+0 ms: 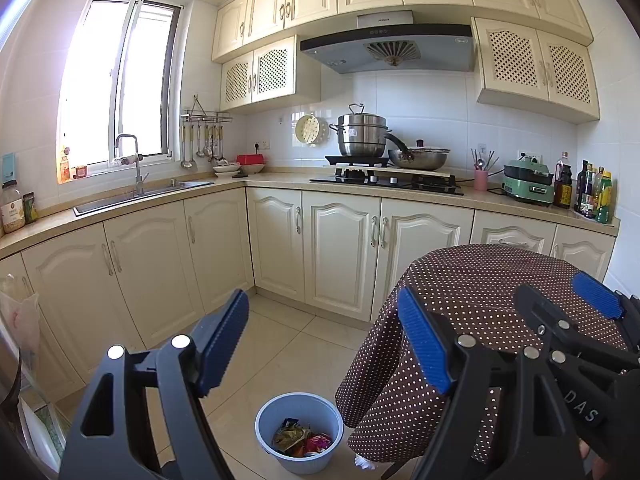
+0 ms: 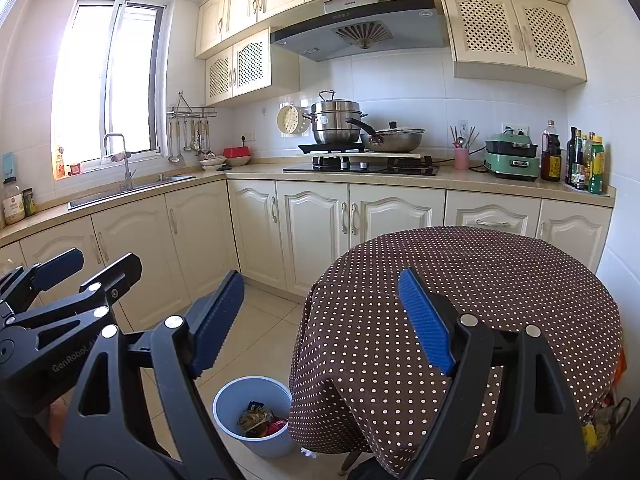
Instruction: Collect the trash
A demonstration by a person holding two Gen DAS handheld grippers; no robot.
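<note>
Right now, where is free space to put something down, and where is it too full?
The polka-dot tablecloth on the round table is bare. The countertop is free between the bowls and the stove. The floor between cabinets and table is open. It is crowded near the bottles and cooker, and the blue bin already holds wrappers.

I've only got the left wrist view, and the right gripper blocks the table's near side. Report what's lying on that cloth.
Observer: In the right wrist view, nothing shows on top of the dotted tablecloth, though one finger covers a strip of it.
Operator: Now check low down, past the table's right side.
Observer: Yellow and orange packaging shows there, just beyond the cloth's hanging edge. It is partly hidden, so I cannot tell what it is.
</note>
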